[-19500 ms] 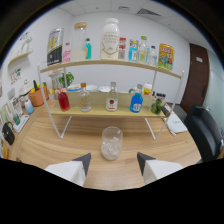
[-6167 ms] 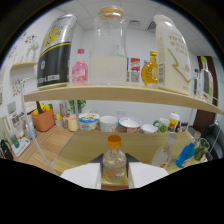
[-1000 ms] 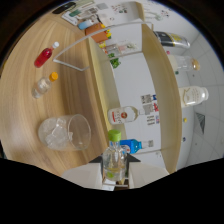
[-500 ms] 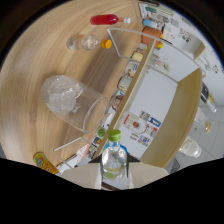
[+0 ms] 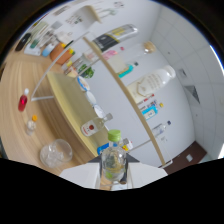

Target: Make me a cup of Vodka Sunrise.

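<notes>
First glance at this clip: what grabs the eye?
The white tongs are shut on a small clear glass bottle, the whole view steeply tilted. Just beside them on the wooden table stands a clear drinking glass holding ice. Beyond runs a two-tier wooden shelf crowded with bottles.

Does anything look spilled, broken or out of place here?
Nothing spilled or broken shows. The gripper holds a clear bottle between its fingers, tipped toward the glass on the table. Shelf bottles look orderly.
</notes>
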### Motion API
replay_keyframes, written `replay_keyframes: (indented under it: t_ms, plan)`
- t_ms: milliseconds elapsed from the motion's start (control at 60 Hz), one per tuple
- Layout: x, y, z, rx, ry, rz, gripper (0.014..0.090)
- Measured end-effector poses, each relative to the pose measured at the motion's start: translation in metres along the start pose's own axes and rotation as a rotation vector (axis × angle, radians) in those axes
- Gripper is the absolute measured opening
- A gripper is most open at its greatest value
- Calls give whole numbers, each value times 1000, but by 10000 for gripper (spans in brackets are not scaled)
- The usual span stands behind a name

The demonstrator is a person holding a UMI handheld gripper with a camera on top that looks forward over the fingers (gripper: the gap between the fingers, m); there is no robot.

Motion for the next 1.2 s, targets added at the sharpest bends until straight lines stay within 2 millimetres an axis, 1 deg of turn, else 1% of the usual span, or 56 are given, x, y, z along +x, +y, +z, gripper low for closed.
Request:
replay_keyframes:
  t_ms: [83, 150, 217, 267, 300, 417, 517, 600, 717, 800, 933, 1000, 1200]
  plan:
    - [9, -7, -7, 52, -29, 341, 356]
    - [15, -7, -12, 96, -52, 559, 356]
    - [19, 0, -12, 119, -56, 741, 356]
    - [14, 8, -9, 115, -73, 840, 356]
    - [10, 17, -5, 102, -75, 891, 355]
    - [-19, 53, 14, 34, -99, 1010, 354]
    - [-50, 84, 33, -25, -125, 1047, 354]
    - [-75, 105, 46, -76, -149, 1046, 354]
    - [-108, 122, 60, -123, -194, 1039, 354]
    - [-125, 129, 65, -148, -225, 1027, 354]
    - [-145, 134, 69, -179, -257, 1004, 354]
    - [-151, 138, 70, -196, -261, 992, 353]
    - [-158, 147, 68, -250, -274, 993, 361]
